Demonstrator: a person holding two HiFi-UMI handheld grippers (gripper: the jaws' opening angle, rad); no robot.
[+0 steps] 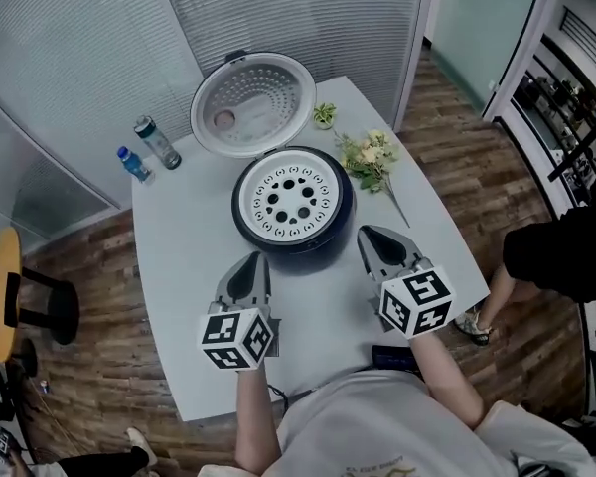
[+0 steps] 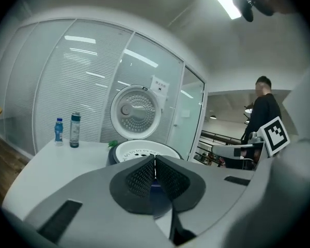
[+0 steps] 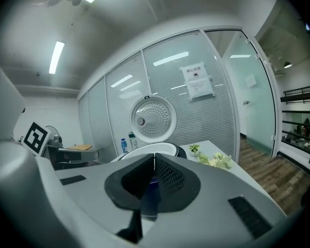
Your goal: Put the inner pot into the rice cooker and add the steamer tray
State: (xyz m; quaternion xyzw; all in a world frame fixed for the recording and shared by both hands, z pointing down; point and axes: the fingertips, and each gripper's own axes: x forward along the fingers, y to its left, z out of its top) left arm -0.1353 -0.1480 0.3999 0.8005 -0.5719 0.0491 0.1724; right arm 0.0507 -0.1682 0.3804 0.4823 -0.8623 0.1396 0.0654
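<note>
Holding the left gripper [image 1: 255, 259] and the right gripper [image 1: 364, 233] closed and empty before the rice cooker [image 1: 300, 251], we found the steamer tray [image 1: 290, 195] already seated inside, so we judged that only lowering the open lid [image 1: 253, 102] remained.

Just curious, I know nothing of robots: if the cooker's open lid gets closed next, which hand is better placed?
Left, probably: the lid lies open behind the rice cooker, offset leftward, almost straight ahead of the left gripper. The right gripper would reach diagonally across. Both are shut and empty.
</note>
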